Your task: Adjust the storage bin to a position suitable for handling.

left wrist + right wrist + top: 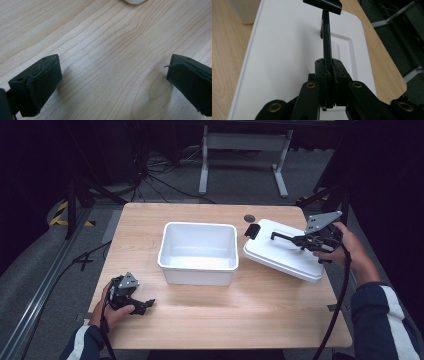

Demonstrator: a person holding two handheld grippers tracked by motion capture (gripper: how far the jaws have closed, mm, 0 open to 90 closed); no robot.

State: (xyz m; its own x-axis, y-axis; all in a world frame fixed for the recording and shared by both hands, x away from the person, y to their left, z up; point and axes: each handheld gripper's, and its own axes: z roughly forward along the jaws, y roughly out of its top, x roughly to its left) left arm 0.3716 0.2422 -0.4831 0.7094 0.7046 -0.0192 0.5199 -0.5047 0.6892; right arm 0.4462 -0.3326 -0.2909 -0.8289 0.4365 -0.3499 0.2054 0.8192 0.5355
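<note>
A white open bin point(198, 276) stands at the middle of the wooden table point(250, 310). To its right is a white lid point(280, 257), set at an angle, with a thin black handle point(283, 236) along its top and a black clasp point(251, 230) at its far end. My right gripper point(304, 240) is shut on that handle; in the right gripper view the jaws point(328, 66) pinch the handle point(326, 42) over the lid point(287, 50). Near the table's front left, my left gripper point(146, 305) is open just above bare wood point(113, 77), with nothing in it.
A dark round hole point(249, 218) sits in the tabletop behind the lid. The bin's corner point(135, 1) is just ahead of the left gripper. Beyond the table are a white frame's legs point(204, 165) and cables on the floor.
</note>
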